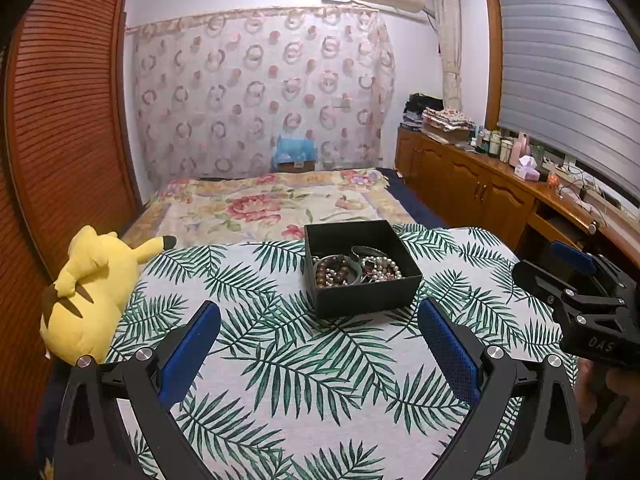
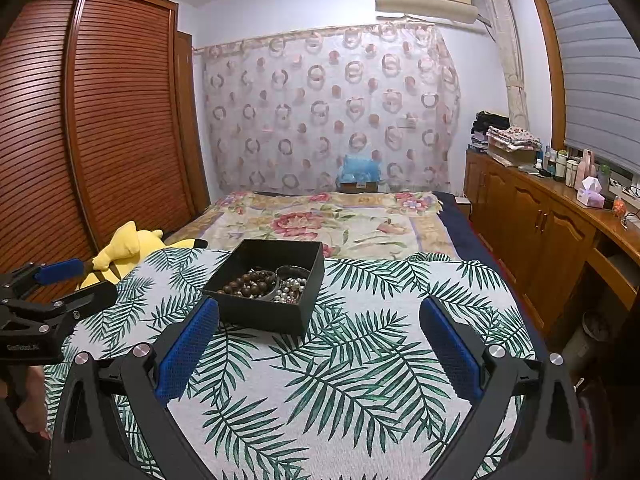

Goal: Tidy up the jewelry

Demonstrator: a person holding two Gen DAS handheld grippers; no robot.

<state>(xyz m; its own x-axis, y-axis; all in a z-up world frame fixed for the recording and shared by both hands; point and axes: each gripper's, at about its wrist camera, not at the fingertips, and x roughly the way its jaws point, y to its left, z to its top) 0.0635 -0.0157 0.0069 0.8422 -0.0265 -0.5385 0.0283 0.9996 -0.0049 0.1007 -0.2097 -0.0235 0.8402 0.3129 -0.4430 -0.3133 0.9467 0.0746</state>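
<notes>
A black open box (image 1: 362,296) sits on a palm-leaf cloth (image 1: 280,360) on the bed. It holds a brown bead bracelet (image 1: 334,272), a metal bangle (image 1: 366,252) and pearl strands (image 1: 384,270). My left gripper (image 1: 320,324) is open and empty, just short of the box. The right gripper shows at the right edge of the left wrist view (image 1: 576,280). In the right wrist view the box (image 2: 266,312) lies ahead and left, with brown beads (image 2: 250,282) and pearls (image 2: 292,288). My right gripper (image 2: 320,324) is open and empty. The left gripper shows at the left edge (image 2: 60,280).
A yellow plush toy (image 1: 92,292) lies at the cloth's left edge, also in the right wrist view (image 2: 124,248). A slatted wooden wardrobe (image 1: 60,120) stands left. A floral bedspread (image 1: 260,204) lies beyond. Wooden cabinets (image 1: 472,184) with bottles run along the right.
</notes>
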